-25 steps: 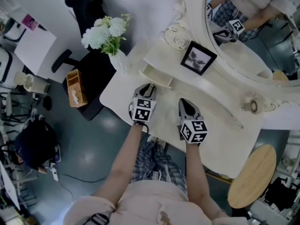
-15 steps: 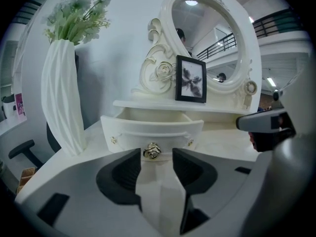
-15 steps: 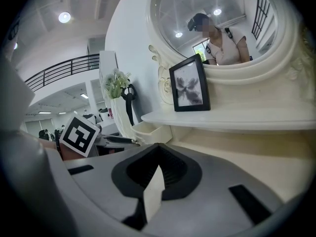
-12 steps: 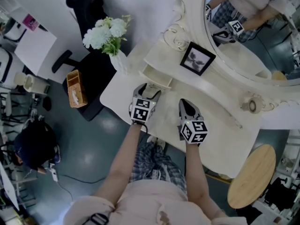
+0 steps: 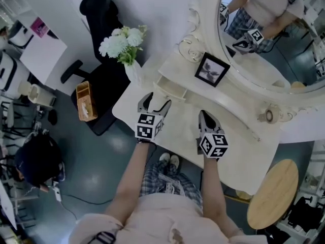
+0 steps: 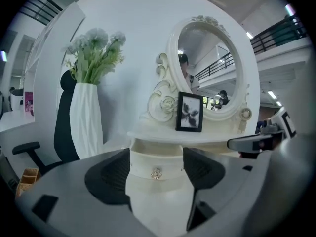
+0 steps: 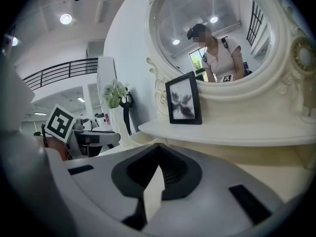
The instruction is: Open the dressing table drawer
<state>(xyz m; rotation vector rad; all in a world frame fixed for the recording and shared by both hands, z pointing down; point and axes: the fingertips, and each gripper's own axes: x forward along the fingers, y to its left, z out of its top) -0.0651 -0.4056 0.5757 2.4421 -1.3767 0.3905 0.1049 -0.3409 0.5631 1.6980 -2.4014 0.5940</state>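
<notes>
The small white drawer [image 5: 171, 89] sits under the dressing table's raised shelf and stands pulled out toward me. Its front fills the middle of the left gripper view, with a small metal knob [image 6: 156, 173] at its centre. My left gripper [image 5: 155, 102] hovers just in front of that drawer front. Its jaws have just been opening and stand wide, one on each side of the knob, touching nothing. My right gripper [image 5: 205, 115] is shut and empty over the tabletop to the right, its tips [image 7: 158, 146] meeting.
A white vase of flowers [image 5: 133, 70] stands left of the drawer. A black picture frame [image 5: 210, 69] and the oval mirror [image 5: 274, 39] are on the shelf behind. A black office chair [image 5: 101, 14] and a round wooden stool [image 5: 274, 192] flank the white table [image 5: 238, 141].
The left gripper's jaws have spread from nearly closed at the drawer front to wide open, and the gripper has lifted and drawn slightly back. The right gripper has barely shifted.
</notes>
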